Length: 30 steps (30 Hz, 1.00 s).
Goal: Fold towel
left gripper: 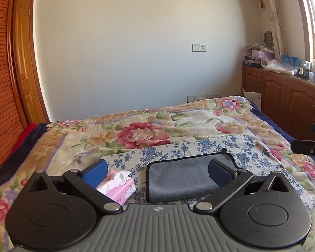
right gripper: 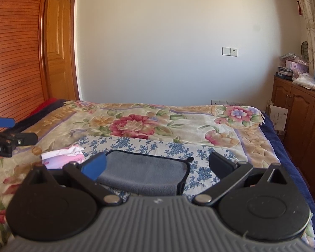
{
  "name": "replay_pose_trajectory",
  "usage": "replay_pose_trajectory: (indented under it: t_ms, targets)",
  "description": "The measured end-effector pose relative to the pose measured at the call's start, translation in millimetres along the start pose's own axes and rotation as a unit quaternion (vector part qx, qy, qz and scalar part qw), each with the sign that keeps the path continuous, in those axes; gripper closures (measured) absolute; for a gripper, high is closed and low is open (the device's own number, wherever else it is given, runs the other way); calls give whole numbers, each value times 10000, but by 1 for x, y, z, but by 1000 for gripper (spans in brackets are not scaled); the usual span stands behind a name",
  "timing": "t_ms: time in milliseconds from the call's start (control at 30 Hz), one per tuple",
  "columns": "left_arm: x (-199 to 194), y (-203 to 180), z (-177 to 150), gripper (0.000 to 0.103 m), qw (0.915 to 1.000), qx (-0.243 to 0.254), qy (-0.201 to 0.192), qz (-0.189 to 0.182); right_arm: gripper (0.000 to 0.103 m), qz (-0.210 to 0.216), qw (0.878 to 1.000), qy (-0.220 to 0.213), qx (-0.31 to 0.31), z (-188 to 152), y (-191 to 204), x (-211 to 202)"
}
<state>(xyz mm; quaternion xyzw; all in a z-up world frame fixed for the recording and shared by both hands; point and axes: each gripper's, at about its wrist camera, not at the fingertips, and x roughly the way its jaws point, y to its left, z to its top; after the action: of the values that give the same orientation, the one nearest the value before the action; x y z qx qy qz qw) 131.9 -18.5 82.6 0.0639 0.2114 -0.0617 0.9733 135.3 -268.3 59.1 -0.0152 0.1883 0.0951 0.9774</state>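
Observation:
A grey towel (left gripper: 178, 178) with a black hem lies folded on a blue-flowered cloth (left gripper: 178, 149) on the bed. It also shows in the right wrist view (right gripper: 145, 172). My left gripper (left gripper: 157, 172) is open and empty, held above the bed in front of the towel. My right gripper (right gripper: 157, 163) is open and empty, also above the bed near the towel's front edge. The right gripper shows at the right edge of the left wrist view (left gripper: 308, 147). The left gripper shows at the left edge of the right wrist view (right gripper: 8, 134).
A pink tissue box (left gripper: 119, 187) sits on the cloth left of the towel, also in the right wrist view (right gripper: 63, 156). The floral blanket (left gripper: 147, 130) covers the bed. A wooden wardrobe (left gripper: 2, 84) stands left. Wooden cabinets (left gripper: 283, 92) with clutter stand right.

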Motion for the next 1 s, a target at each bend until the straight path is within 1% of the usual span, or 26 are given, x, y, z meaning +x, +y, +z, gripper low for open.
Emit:
replay_pose_trajectory:
  t_ms: [300,533,1000]
  targets:
    - [-26,9,-15,0,9999,-79,-98,19,0,-2,10000,17,38,-9,6,-19]
    - [-47,10,-31,0,9999,18,-113,59,0,5,9999,30,127,-21,12,-33]
    - [-69,5,-63,0,10000,-55,0,17,0,-76,9999,86,21,-41,19,-58]
